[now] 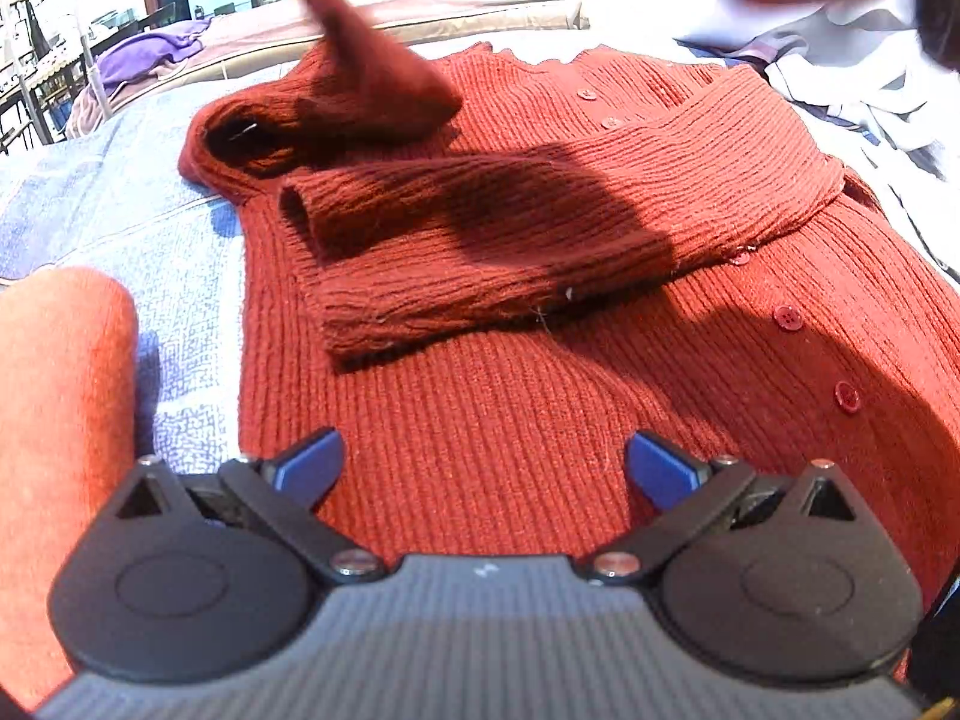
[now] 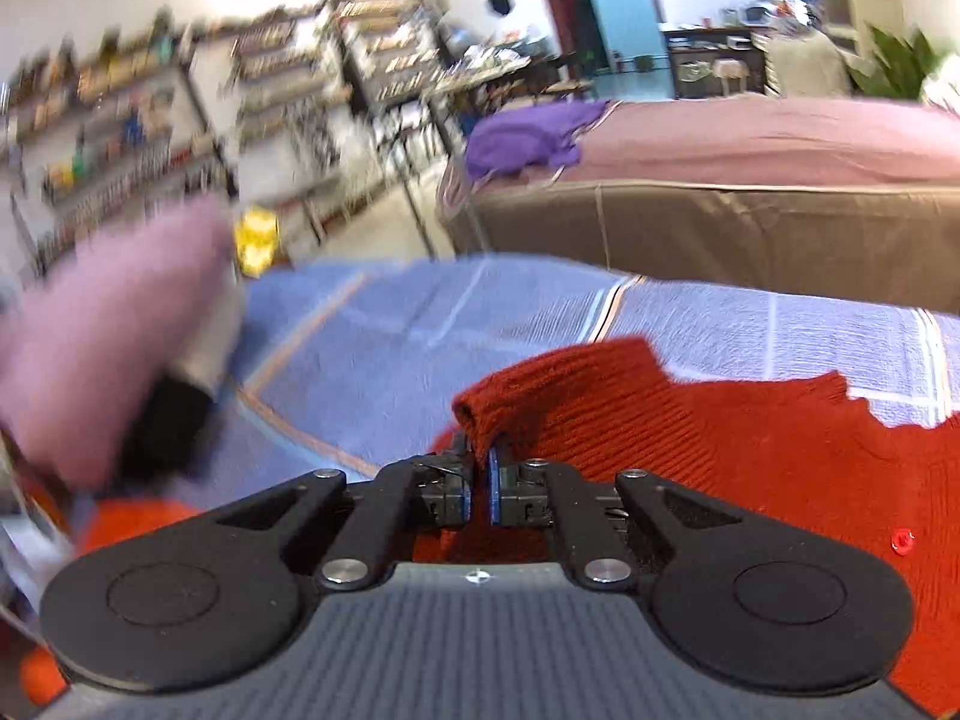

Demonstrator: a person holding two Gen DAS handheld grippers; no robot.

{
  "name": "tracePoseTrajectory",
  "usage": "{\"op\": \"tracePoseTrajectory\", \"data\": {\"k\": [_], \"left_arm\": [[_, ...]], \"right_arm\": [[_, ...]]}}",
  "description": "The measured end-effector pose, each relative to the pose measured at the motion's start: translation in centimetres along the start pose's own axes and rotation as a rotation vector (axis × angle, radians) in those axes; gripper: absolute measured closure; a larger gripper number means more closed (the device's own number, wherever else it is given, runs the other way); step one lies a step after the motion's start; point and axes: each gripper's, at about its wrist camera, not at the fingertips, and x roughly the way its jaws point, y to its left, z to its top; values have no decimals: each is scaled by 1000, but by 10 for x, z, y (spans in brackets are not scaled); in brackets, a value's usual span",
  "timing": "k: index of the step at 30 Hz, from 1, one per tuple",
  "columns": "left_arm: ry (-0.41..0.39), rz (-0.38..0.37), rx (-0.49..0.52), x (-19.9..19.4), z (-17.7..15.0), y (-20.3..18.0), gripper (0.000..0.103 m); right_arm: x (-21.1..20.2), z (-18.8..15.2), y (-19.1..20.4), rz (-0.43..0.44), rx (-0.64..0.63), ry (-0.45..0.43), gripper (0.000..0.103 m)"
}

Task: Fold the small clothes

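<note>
A red ribbed knit cardigan with red buttons lies flat on a blue checked cloth. One sleeve is folded across its front. My left gripper is open and empty, low over the cardigan's body. The other sleeve is lifted up at the far left, blurred. In the right wrist view my right gripper is shut on that red sleeve's cuff, held above the cardigan and the blue cloth.
A pile of pale clothes lies to the right of the cardigan. A bed with a mauve cover and purple clothing stands beyond. A person's pink-sleeved arm is at the left. Shelves fill the background.
</note>
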Motion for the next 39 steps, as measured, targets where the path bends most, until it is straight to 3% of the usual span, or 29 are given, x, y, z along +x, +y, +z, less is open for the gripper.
{"op": "tracePoseTrajectory", "data": {"k": [4, 9, 10, 12, 15, 17, 19, 22, 25, 29, 32, 33, 35, 37, 38, 39], "left_arm": [[-1, 3, -1, -1, 0, 0, 0], [-9, -17, -44, -9, 4, 5, 0], [-43, -31, -66, -15, 7, 8, 0], [-194, -60, -84, -42, 14, 11, 0], [-453, -93, 58, -75, 30, 4, 0], [-479, -117, 214, -66, 51, -7, 0], [-415, -135, 263, -37, 76, -11, 0], [-241, -195, 181, 20, 108, 1, 0], [-62, -76, 142, 71, 126, 20, 0], [-82, 87, 209, 93, 137, 43, 0], [-37, 118, 251, 112, 159, 51, 0], [7, 147, 240, 125, 169, 56, 0], [4, 191, 217, 138, 180, 67, 1], [-23, 335, 158, 143, 191, 77, 0], [-20, 370, 78, 141, 195, 86, 0], [-13, 300, 16, 140, 198, 94, 0]], "right_arm": [[-24, 18, -24, 316, 363, -88, 94], [-39, 50, 7, 727, 593, -169, 94], [-44, 62, 18, 779, 587, -180, 94], [-53, 81, 40, 844, 536, -181, 94], [-65, 98, 58, 875, 474, -176, 94], [-69, 105, 63, 859, 441, -168, 94], [-71, 108, 61, 835, 421, -173, 94], [-75, 107, 50, 820, 429, -190, 94], [-83, 103, 43, 810, 419, -205, 94], [-84, 101, 37, 800, 397, -204, 94], [-72, 94, 38, 800, 401, -181, 94], [-69, 90, 38, 800, 408, -171, 94], [-65, 83, 37, 798, 410, -160, 93], [-65, 77, 32, 833, 433, -172, 98], [-68, 76, 28, 857, 452, -179, 98], [-67, 76, 27, 847, 455, -181, 99]]}}
